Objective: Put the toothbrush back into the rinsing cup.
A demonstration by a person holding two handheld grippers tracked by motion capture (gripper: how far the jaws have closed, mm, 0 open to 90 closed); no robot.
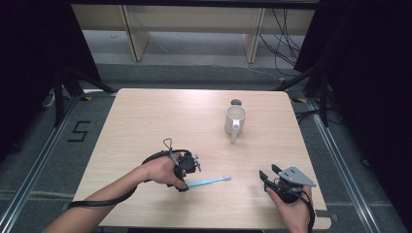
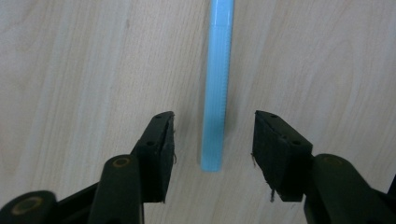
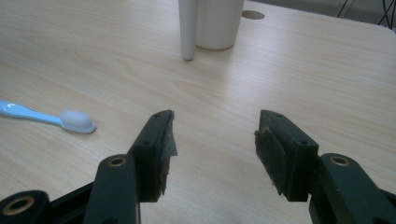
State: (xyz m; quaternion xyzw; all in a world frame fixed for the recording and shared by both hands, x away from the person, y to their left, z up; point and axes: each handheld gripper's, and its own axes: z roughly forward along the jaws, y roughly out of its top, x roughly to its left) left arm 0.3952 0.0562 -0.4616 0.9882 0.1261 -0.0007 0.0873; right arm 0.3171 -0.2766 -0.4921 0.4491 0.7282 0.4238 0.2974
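My left gripper (image 1: 187, 180) sits at the handle end of the blue toothbrush (image 1: 208, 181), which serves as the landmark here and lies flat on the wooden table (image 1: 145, 121). From the high view, my left hand (image 1: 163, 171) covers the handle end, so the gap between pads and handle cannot be judged there. The left gripper view (image 2: 214, 135) supplies that detail: the toothbrush handle (image 2: 217, 93) runs straight up the frame between my two black fingers (image 2: 156, 149), with bare wood visible on each side of it, so the pads stand at a medium spread and press on nothing. Right of the toothbrush's bristle head, my right gripper (image 1: 268, 177) rests near the front edge of the table, well apart from the brush. The right gripper view (image 3: 215, 140) shows its fingers (image 3: 280, 154) spread wide with only table surface between them, and it shows the white bristle head (image 3: 77, 121) off to its left, a part outside the left gripper view. Beyond the toothbrush, toward the far side of the table, stands a white mug (image 1: 235, 119), upright, with its handle turned toward me; the right gripper view shows its lower body and handle (image 3: 187, 28) only.
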